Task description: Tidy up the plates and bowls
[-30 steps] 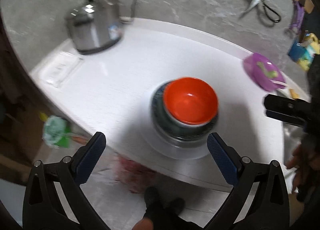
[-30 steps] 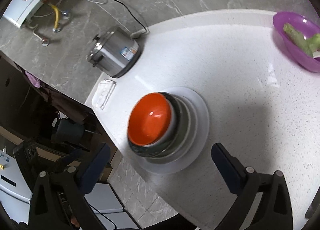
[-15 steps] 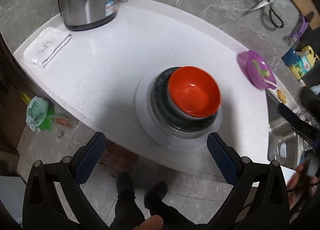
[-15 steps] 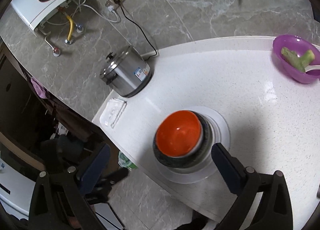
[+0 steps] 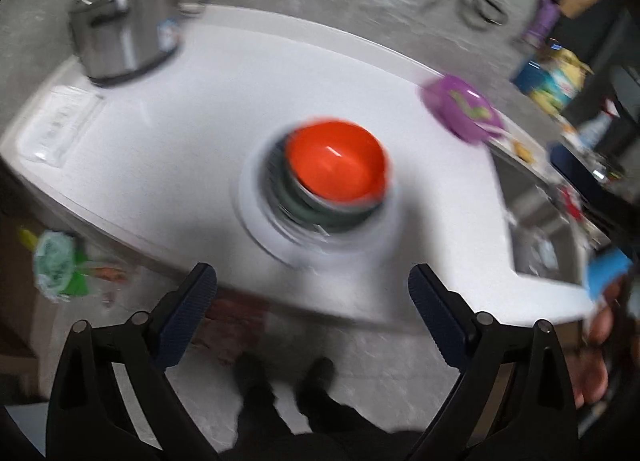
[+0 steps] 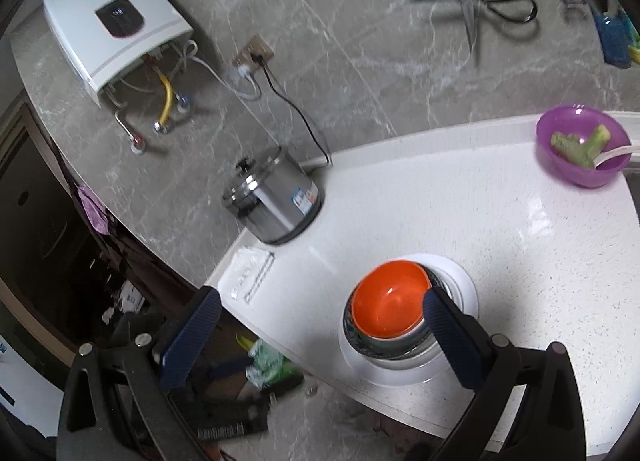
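Note:
An orange bowl [image 5: 336, 161] [image 6: 390, 305] sits in a dark bowl [image 5: 320, 213] [image 6: 360, 337], and both rest on a white plate [image 5: 256, 213] [image 6: 460, 289] near the front edge of the white counter [image 5: 200, 121] [image 6: 520, 261]. My left gripper [image 5: 311, 275] hangs above and in front of the stack. Its jaws are wide and closing, with nothing between them. My right gripper [image 6: 322, 295] is high above the stack and open and empty. Its right finger overlaps the stack's edge in the right wrist view.
A purple bowl [image 5: 460, 109] [image 6: 580, 149] with green scraps stands at the counter's far right. A steel cooker [image 5: 124, 37] [image 6: 272, 197] and a white packet [image 5: 60, 125] [image 6: 250, 271] sit at the left. A sink [image 5: 532, 213] lies to the right. A person's shoes [image 5: 280, 377] are on the floor below.
My right gripper has risen and pulled back, so the stack looks smaller and lower in its view. The left view has swung and blurred, and its jaws have narrowed slightly.

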The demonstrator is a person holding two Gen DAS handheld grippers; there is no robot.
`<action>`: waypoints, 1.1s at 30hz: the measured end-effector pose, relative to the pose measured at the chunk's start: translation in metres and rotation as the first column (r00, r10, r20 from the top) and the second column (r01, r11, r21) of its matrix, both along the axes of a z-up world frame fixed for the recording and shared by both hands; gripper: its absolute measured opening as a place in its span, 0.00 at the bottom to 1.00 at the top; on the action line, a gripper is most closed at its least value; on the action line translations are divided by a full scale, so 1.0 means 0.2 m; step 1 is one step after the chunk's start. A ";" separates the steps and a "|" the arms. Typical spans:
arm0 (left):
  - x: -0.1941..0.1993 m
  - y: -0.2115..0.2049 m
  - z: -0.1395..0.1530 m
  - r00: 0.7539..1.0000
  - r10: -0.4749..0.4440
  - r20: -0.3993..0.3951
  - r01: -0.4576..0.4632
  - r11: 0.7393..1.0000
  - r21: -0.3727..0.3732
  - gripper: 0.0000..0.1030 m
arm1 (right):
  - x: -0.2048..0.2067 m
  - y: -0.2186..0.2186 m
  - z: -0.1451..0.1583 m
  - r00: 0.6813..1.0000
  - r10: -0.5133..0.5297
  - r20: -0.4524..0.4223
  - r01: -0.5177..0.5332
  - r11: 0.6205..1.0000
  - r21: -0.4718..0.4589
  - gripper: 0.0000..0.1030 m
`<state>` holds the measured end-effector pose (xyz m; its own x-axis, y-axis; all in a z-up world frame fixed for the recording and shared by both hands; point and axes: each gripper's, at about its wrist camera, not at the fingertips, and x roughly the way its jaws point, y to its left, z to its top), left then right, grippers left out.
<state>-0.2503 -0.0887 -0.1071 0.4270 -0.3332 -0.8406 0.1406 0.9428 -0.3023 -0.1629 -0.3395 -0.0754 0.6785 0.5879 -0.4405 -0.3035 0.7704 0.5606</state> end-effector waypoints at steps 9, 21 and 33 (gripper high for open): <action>-0.12 0.12 0.10 0.999 0.006 0.049 -0.001 0.996 -0.088 0.95 | -0.37 -0.06 -0.14 0.998 -0.059 -0.021 0.060 0.994 0.086 1.00; 0.11 0.21 0.27 0.975 0.149 0.166 -0.162 0.984 0.069 0.94 | -0.60 -0.05 -0.01 0.938 0.160 0.307 -0.252 0.924 0.289 1.00; 0.32 0.15 0.26 0.973 0.129 0.191 -0.149 0.984 0.095 0.94 | -0.43 -0.05 -0.10 0.967 0.231 0.108 -0.254 0.908 0.334 1.00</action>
<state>-0.1858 -0.0591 -0.0541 0.6130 -0.1713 -0.7713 0.0491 0.9826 -0.1792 -0.2490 -0.3488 -0.0959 0.5160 0.8446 -0.1428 -0.5008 0.4327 0.7497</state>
